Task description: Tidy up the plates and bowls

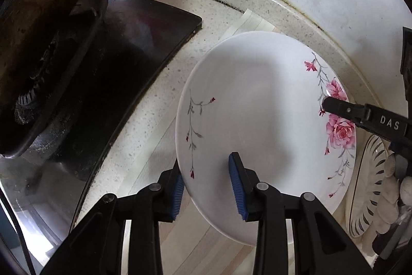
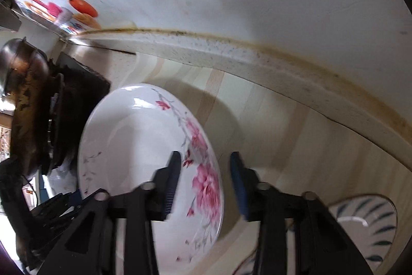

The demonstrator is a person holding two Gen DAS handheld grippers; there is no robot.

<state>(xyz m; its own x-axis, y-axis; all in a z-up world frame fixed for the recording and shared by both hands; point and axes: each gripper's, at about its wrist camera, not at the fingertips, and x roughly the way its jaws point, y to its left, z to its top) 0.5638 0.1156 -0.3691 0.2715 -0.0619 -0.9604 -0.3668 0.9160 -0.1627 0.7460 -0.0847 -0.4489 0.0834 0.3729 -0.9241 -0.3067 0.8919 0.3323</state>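
A white plate [image 1: 257, 99] with pink roses along one edge lies on the wood-grain counter [image 2: 296, 146]. My left gripper [image 1: 206, 161] straddles its plain left rim. One blue pad sits outside the edge and the other over the plate's well, with a wide gap between them. My right gripper [image 2: 205, 155] straddles the rose-painted rim of the plate [image 2: 134, 146]. A strip of counter shows between that rim and the outer pad. In the left wrist view one right finger [image 1: 340, 110] rests over the roses.
A striped dish [image 1: 365, 187] sits just right of the plate, also seen as the striped dish [image 2: 370, 223]. To the left stands a black stove top [image 1: 144, 43] carrying a dark, worn pan [image 1: 38, 30]. Behind runs a stained backsplash ledge [image 2: 257, 61] and a white wall with stickers.
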